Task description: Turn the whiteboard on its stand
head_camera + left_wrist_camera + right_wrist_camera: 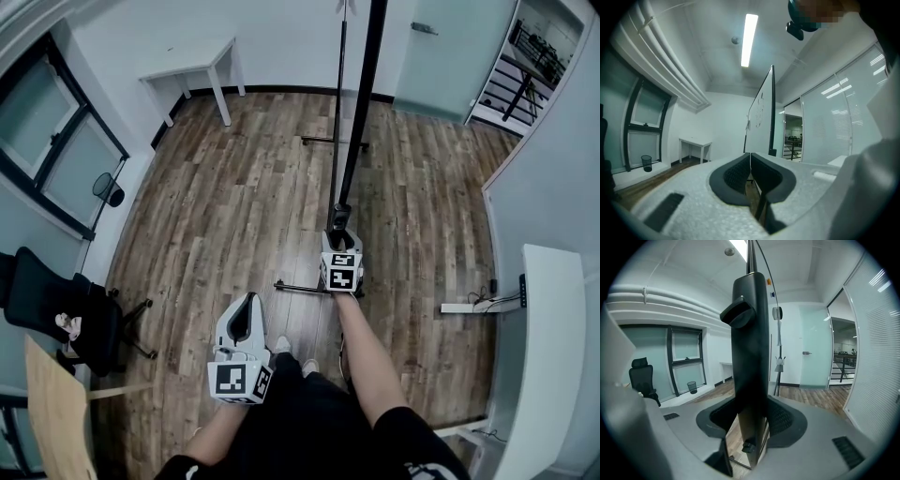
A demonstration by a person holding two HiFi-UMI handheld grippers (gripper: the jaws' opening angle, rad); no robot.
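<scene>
From above, the whiteboard (361, 112) shows edge-on as a long black bar running from the top of the head view down to my right gripper (339, 225). The stand's foot bar (302, 287) lies on the wood floor below it. In the right gripper view the board's black frame (750, 333) stands upright between the jaws of my right gripper (751, 416), whose pads press on both its sides. My left gripper (244, 309) hangs lower left, apart from the board, shut and empty. In the left gripper view the board (761, 112) stands ahead of the left gripper (750, 164).
A white table (192, 75) stands against the far wall. A black office chair (56, 309) and a wooden panel (56, 412) sit at the left. A white desk (548, 347) and a power strip (469, 307) lie at the right. My shoes (281, 347) are below.
</scene>
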